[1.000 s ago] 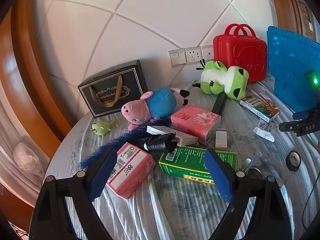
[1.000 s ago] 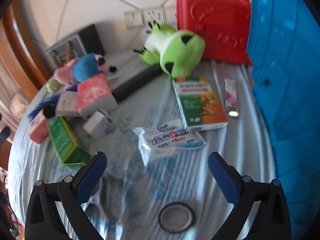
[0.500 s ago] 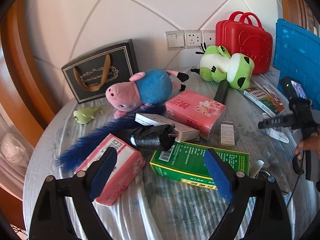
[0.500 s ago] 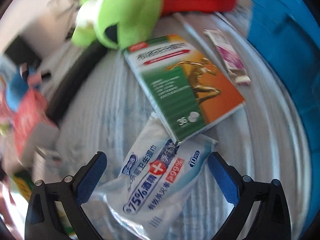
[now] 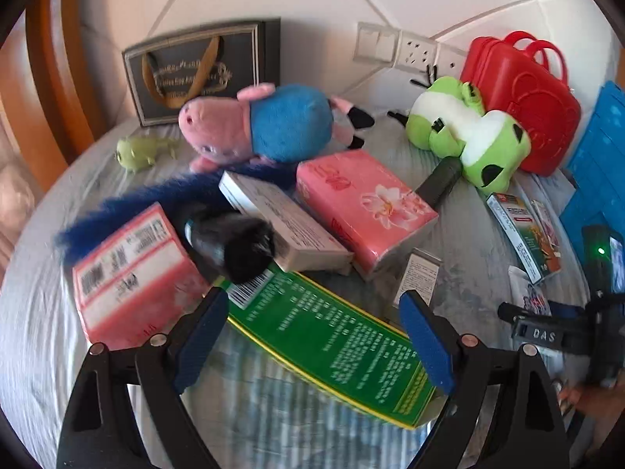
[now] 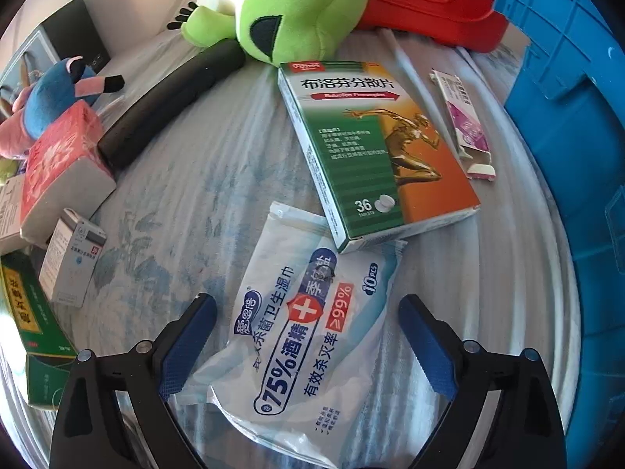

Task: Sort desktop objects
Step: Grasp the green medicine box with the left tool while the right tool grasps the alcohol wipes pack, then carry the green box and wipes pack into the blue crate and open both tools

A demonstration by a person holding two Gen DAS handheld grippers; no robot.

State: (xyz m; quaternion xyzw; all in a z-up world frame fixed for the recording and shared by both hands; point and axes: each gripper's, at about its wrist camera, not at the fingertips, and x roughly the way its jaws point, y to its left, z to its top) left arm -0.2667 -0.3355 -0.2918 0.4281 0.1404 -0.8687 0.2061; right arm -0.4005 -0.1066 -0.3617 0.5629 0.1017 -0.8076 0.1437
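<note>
My right gripper (image 6: 306,336) is open, its blue fingers on either side of a white wet-wipes pack (image 6: 304,332) on the table. A green and orange medicine box (image 6: 375,144) lies on the pack's far end. My left gripper (image 5: 314,332) is open, low over a flat green box (image 5: 332,340). Beside that box are a pink tissue pack (image 5: 133,273), a black roll (image 5: 234,242), a white carton (image 5: 281,222) and a second pink tissue pack (image 5: 363,199). The right gripper shows at the right edge of the left wrist view (image 5: 547,332).
A pig plush (image 5: 265,125), a frog plush (image 5: 468,136), a small green toy (image 5: 136,152) and a blue feather duster (image 5: 129,207) lie further back. A red case (image 5: 523,90) and a black gift bag (image 5: 199,74) stand by the wall. A blue crate (image 6: 570,97) borders the right side.
Both grippers have moved forward and lower. The right one now straddles the wet-wipes pack. The left one has closed in on the green box. Both stayed open.
</note>
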